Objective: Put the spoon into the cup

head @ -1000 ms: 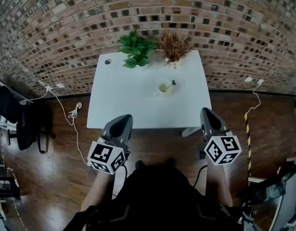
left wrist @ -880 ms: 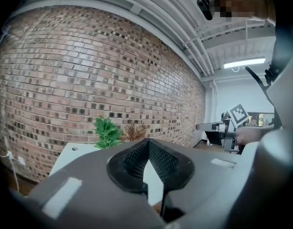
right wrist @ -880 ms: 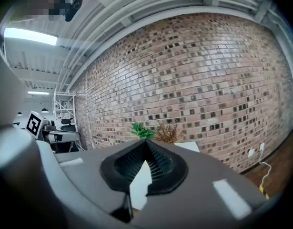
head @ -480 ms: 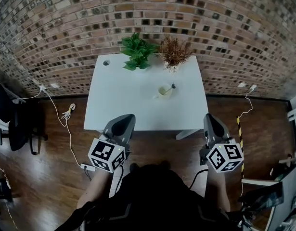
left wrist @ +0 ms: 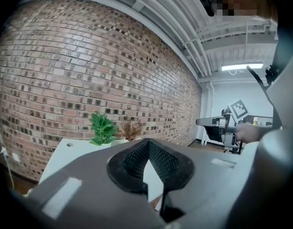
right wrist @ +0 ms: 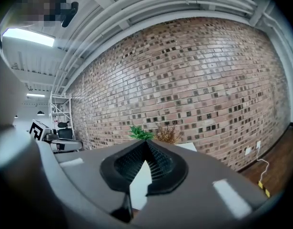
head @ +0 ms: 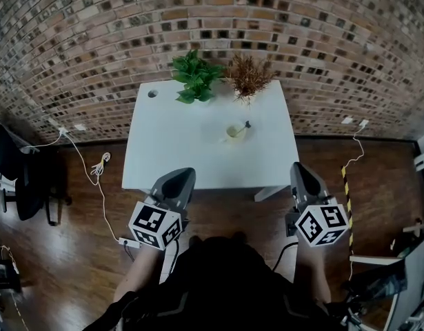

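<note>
Already the spoon (head: 245, 125) stands in the cup (head: 234, 131) on the surface (head: 177, 140). Left gripper (head: 180, 179) and right gripper (head: 299, 171) are closed, empty and well back; nothing seems left.

I see a white table (head: 177, 143) by a brick wall (head: 94, 40). At its far edge a green plant (head: 195, 76) stands beside a dry brown plant (head: 249, 76). A white cable (head: 100, 165) lies on the wood floor (head: 67, 254), near a black chair (head: 22, 185).
</note>
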Available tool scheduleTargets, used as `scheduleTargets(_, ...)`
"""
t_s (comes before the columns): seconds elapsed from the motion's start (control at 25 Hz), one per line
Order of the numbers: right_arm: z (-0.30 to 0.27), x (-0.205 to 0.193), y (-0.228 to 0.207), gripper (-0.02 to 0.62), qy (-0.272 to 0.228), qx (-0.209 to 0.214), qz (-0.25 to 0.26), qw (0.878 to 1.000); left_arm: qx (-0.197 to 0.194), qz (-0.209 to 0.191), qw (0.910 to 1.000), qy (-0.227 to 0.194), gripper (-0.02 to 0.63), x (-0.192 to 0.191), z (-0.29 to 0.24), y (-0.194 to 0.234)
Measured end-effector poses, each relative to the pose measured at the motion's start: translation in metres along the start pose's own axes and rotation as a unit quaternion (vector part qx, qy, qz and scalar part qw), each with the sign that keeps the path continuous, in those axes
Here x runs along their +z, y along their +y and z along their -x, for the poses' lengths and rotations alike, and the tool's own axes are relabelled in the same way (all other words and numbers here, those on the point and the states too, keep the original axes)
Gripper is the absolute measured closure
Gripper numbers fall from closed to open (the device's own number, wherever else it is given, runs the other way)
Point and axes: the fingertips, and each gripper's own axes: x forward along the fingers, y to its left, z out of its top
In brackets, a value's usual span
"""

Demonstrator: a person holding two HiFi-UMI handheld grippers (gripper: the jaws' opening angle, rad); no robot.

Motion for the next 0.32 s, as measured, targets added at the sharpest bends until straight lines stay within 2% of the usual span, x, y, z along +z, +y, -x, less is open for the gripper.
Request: scheduleTargets(0.32,-0.0022,0.0030,-0.0029,0.589,-0.001,0.005,0.013,1.000,0.004,0.002,1.0000,0.001,0.604,0.0025,0.0011,-0.0046)
